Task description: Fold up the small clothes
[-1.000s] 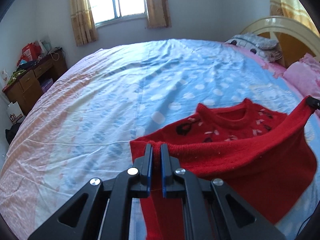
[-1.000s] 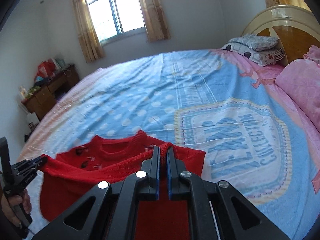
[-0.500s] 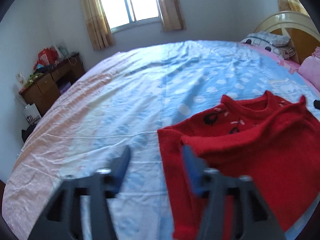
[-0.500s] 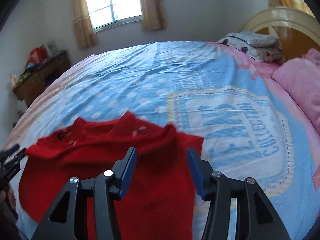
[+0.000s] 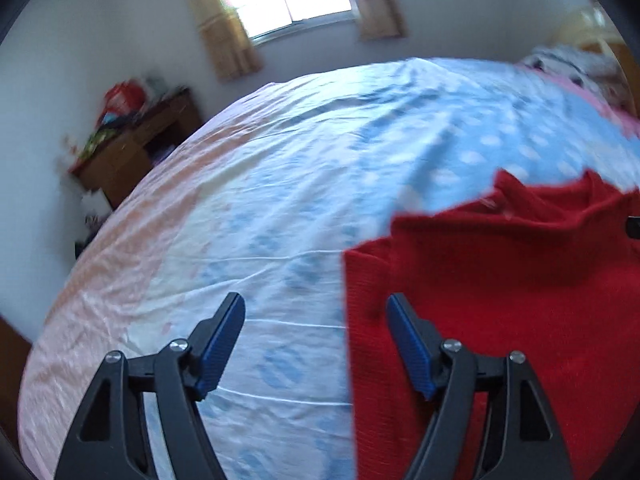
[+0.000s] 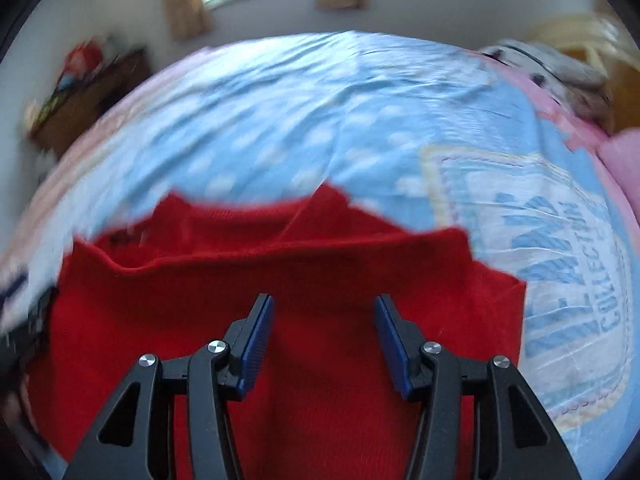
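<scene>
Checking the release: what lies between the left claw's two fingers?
In the left wrist view, only bare bedsheet; the red sweater edge sits beside the right-hand finger, unpinched.

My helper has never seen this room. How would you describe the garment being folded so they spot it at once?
Look at the big bed with the blue, white-dotted sheet. On its near side lies a red knitted sweater, its lower part folded up towards the collar. It is the only red garment on the sheet.
</scene>
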